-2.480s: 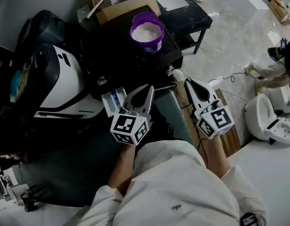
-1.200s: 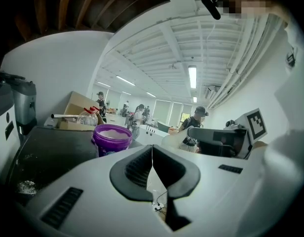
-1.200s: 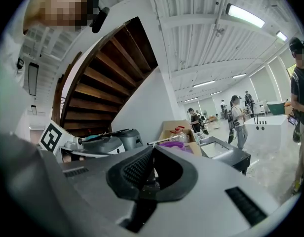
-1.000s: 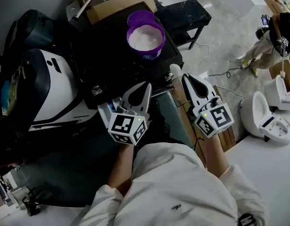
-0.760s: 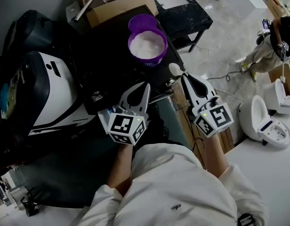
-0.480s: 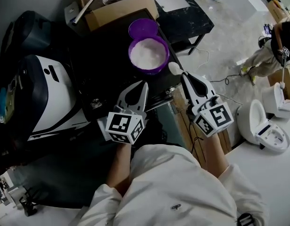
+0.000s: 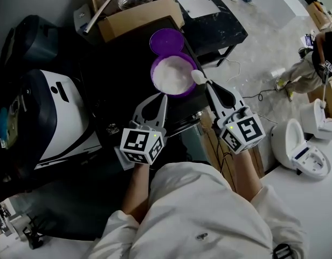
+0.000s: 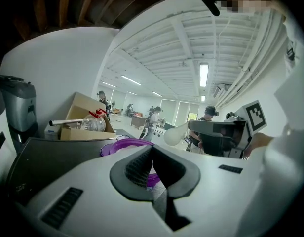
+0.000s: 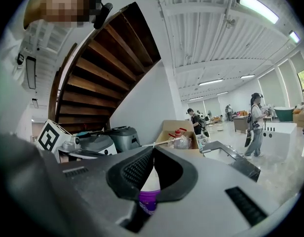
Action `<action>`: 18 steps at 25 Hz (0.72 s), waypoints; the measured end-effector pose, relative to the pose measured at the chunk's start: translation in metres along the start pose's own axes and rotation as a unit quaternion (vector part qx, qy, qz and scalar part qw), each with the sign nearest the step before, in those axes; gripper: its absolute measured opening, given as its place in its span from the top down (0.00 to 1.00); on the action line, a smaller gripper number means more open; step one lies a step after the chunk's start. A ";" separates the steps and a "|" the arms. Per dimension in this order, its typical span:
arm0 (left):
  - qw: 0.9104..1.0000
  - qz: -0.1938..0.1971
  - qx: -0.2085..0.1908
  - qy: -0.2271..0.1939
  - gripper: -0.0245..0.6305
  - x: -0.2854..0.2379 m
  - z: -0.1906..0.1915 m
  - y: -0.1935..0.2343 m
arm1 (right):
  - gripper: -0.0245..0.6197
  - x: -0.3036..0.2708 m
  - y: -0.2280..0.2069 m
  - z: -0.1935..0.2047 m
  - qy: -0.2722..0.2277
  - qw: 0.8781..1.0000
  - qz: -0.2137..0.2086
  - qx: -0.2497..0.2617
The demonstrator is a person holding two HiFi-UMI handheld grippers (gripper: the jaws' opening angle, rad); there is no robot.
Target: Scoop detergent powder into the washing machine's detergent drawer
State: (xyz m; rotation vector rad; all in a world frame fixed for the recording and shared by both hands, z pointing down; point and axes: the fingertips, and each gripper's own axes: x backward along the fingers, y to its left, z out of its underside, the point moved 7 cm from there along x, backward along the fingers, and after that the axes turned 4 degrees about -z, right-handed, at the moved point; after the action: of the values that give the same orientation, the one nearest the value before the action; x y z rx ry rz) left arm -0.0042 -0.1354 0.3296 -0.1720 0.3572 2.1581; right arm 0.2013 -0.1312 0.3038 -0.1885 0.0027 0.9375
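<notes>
A purple tub [image 7: 172, 75] of white detergent powder stands on a black tabletop [image 7: 123, 63], with its purple lid [image 7: 167, 39] just behind it. My right gripper [image 7: 208, 84] is shut on the handle of a white spoon [image 7: 199, 77], whose bowl is at the tub's right rim. The spoon [image 9: 151, 179] shows between the shut jaws, with the tub [image 9: 147, 201] beyond. My left gripper [image 7: 162, 96] is shut and empty, just short of the tub's near side. From the left gripper [image 8: 152, 149] the tub [image 8: 123, 145] and the spoon [image 8: 175, 134] lie ahead. The white washing machine [image 7: 58, 117] stands at the left; its drawer is hidden.
A cardboard box [image 7: 135, 9] with a plastic bottle sits at the table's far edge. A black stand [image 7: 220, 26] with a white tray is at the back right. A white toilet [image 7: 301, 144] and a crouching person [image 7: 317, 58] are on the floor at the right.
Both grippers have moved forward toward the purple tub. The spoon's bowl has come from short of the tub to its right rim. The drawer has passed out of sight under the left gripper.
</notes>
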 end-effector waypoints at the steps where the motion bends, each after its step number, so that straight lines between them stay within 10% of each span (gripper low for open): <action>1: 1.000 0.000 0.000 0.000 0.93 -0.001 -0.001 0.003 | 0.95 -0.004 0.000 -0.001 0.002 1.000 0.000 0.003; 18: 1.000 0.000 0.020 -0.007 0.93 -0.014 -0.001 0.049 | 0.95 -0.059 -0.005 0.014 0.072 0.994 0.013 0.081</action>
State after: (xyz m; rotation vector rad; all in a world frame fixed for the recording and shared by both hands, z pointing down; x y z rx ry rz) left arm -0.0365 -0.1730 0.3409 -0.1344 0.3913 2.1504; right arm 0.1697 -0.1790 0.3233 -0.1055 0.2134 0.9426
